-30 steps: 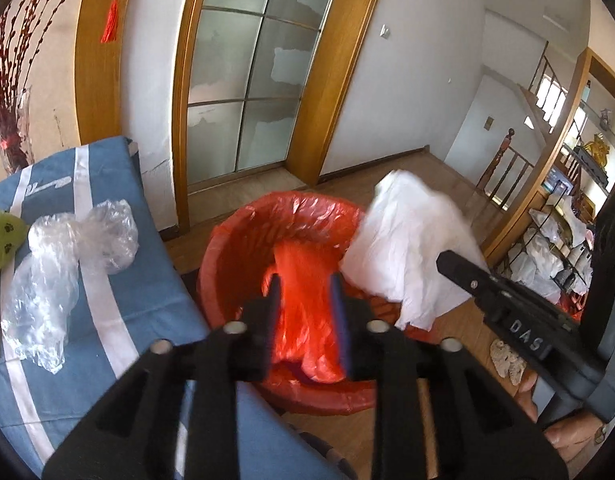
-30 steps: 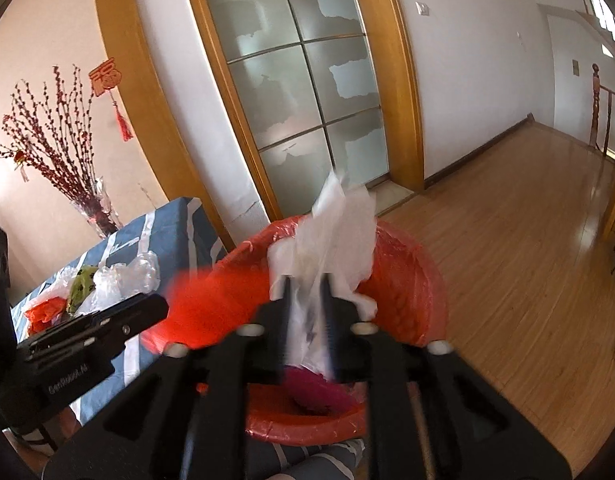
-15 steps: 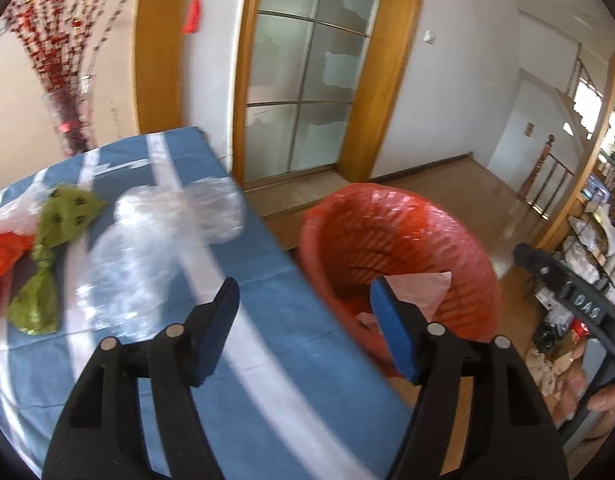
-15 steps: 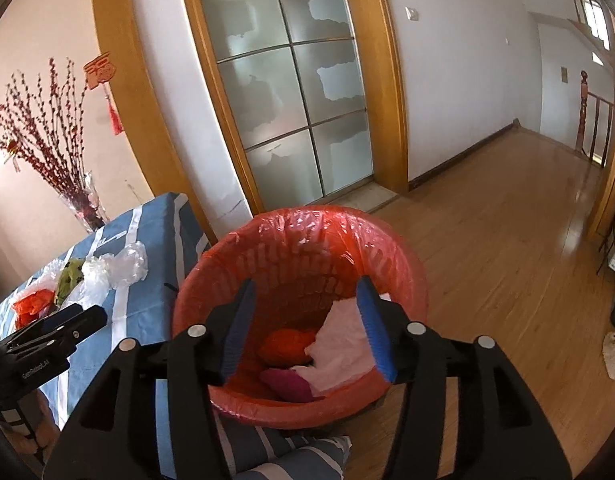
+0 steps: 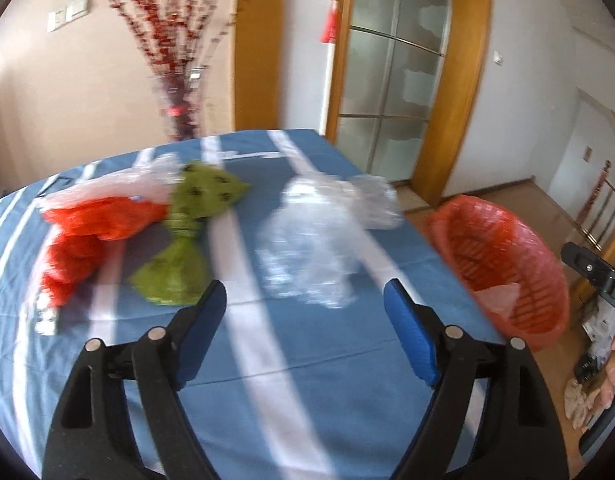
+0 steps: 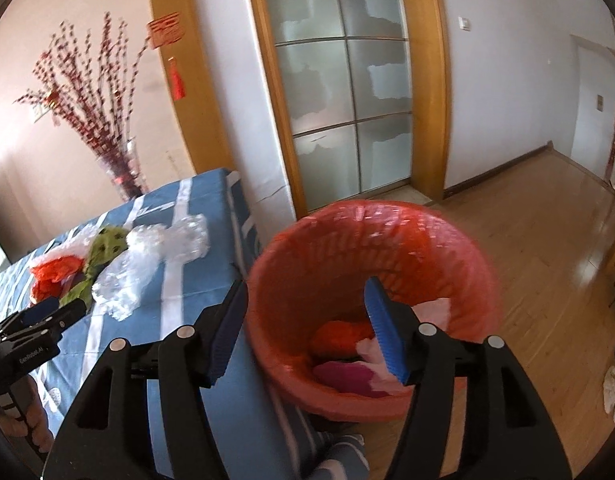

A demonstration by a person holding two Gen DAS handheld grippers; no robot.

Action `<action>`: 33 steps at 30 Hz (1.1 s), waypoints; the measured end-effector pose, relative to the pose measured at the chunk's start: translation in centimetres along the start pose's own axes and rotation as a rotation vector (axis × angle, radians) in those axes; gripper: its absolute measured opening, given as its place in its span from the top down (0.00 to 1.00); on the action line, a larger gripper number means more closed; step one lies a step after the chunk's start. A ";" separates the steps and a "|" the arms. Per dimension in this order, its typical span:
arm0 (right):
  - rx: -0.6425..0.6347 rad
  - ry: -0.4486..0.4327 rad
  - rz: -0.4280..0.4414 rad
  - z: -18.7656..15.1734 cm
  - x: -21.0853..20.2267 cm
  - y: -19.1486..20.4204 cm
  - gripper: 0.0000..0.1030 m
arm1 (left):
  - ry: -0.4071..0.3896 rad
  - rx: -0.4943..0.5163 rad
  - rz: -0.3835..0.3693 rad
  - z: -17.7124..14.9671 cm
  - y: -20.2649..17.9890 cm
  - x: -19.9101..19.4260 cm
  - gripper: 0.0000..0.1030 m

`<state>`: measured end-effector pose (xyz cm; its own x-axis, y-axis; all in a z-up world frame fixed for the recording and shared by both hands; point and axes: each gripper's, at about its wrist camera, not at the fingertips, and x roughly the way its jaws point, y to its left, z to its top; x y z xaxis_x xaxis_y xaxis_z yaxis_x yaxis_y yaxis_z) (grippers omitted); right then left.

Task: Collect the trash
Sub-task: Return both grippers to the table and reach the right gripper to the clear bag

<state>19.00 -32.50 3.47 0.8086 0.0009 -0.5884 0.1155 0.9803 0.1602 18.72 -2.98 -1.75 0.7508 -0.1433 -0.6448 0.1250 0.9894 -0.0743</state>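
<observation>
**Empty claws turn toward the remaining bags**

The left claw (image 5: pixel 303 312), jaws opening with nothing between them, faces the crumpled clear plastic bag (image 5: pixel 323 236) at centre frame on the blue striped desk (image 5: pixel 267 360). A knotted green bag (image 5: pixel 187 232) and an orange-red bag (image 5: pixel 87 232) lie further left. The right claw (image 6: pixel 303 328), also opening and empty, hangs over the red lined mesh bin (image 6: pixel 371 248) at lower right. Best to straddle the clear bag's bulk and close low, since thin film slips.

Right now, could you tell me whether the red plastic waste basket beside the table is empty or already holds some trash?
Not empty. The red plastic waste basket holds crumpled white paper, an orange bag and something magenta at its bottom.
</observation>
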 end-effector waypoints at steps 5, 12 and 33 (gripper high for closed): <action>-0.028 0.017 0.049 0.0 0.9 3.2 0.41 | -0.012 -0.054 0.082 -0.5 4.7 -1.0 0.17; -0.086 0.049 0.124 -0.1 2.7 8.8 0.41 | -0.015 -0.145 0.177 -1.5 11.4 -2.2 0.17; -0.023 0.230 0.130 0.1 13.3 17.9 0.38 | -0.009 -0.256 0.267 -0.4 21.1 -0.8 0.17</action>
<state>31.91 -14.95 -1.39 0.6630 0.1690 -0.7293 0.0041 0.9734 0.2293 20.52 17.98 -3.14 0.7407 0.1219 -0.6607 -0.2414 0.9660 -0.0925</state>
